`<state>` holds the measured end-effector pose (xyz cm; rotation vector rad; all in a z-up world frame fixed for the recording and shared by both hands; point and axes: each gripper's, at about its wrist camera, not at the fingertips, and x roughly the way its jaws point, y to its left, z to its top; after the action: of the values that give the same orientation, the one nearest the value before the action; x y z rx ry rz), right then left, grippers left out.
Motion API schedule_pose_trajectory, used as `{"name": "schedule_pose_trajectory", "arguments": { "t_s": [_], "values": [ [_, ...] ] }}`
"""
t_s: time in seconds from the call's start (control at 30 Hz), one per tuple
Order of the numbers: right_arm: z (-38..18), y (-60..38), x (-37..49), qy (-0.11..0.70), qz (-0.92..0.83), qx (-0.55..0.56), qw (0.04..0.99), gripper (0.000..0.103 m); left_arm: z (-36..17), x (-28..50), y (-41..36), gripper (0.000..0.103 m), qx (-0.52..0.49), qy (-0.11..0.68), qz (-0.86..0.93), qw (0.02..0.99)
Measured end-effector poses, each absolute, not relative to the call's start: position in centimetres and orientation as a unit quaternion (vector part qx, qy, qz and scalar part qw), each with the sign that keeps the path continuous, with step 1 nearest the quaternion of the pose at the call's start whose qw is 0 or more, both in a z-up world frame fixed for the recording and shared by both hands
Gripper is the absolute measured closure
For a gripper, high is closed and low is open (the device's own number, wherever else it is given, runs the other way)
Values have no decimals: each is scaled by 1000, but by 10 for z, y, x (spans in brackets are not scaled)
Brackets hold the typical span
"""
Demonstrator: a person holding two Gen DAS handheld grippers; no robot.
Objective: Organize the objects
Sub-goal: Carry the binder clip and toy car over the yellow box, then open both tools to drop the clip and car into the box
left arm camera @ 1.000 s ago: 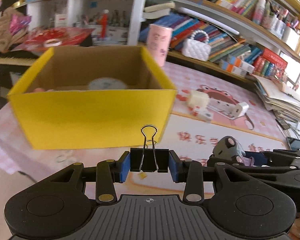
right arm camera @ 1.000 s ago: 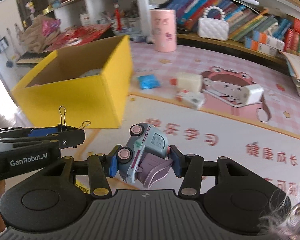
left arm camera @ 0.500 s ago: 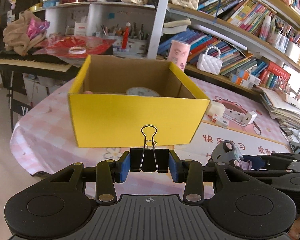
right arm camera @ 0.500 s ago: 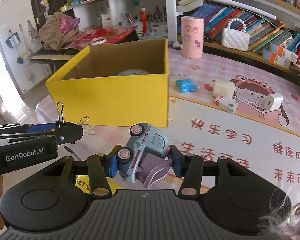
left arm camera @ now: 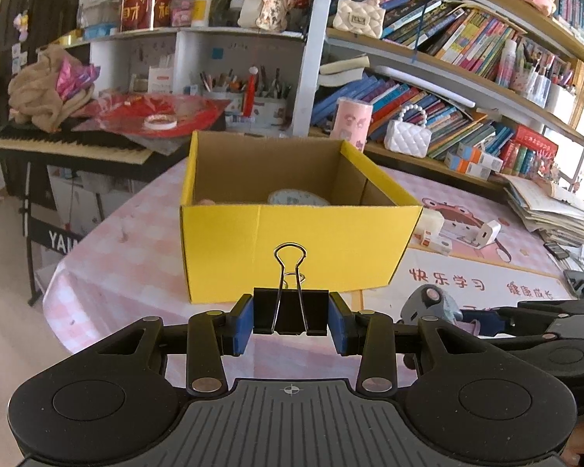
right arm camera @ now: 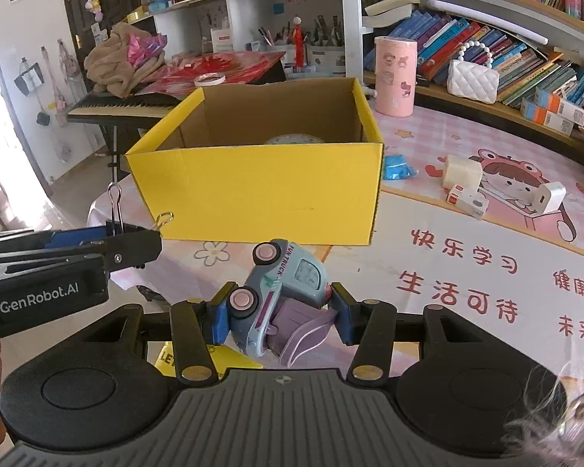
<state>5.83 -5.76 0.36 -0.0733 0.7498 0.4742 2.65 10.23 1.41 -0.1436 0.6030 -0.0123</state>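
Black binder clip (left arm camera: 290, 314) sits clamped between the left jaws; toy truck (right arm camera: 280, 295) clamped between the right.

My left gripper (left arm camera: 291, 321) is clamped, blue pads pressing both sides of its load, and it points forward and somewhat down. My right gripper (right arm camera: 278, 311) sits just beside it on the right, likewise clamped, tilted a little steeper.
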Motion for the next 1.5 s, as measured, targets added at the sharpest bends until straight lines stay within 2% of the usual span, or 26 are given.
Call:
{"name": "schedule_pose_trajectory", "arguments": {
  "t_s": [0.33,0.63,1.1,1.5],
  "values": [
    [34,-64,76,306,213,-18,928,55,41,50,109,65,-55,239,5,969],
    [67,-60,141,241,230,-23,943,55,56,99,109,65,-57,213,34,975],
    [20,-20,225,286,306,-116,900,55,24,161,106,65,-69,284,72,954],
    [2,-17,237,311,345,-140,874,55,9,180,104,64,-90,328,89,936]
  ]
}}
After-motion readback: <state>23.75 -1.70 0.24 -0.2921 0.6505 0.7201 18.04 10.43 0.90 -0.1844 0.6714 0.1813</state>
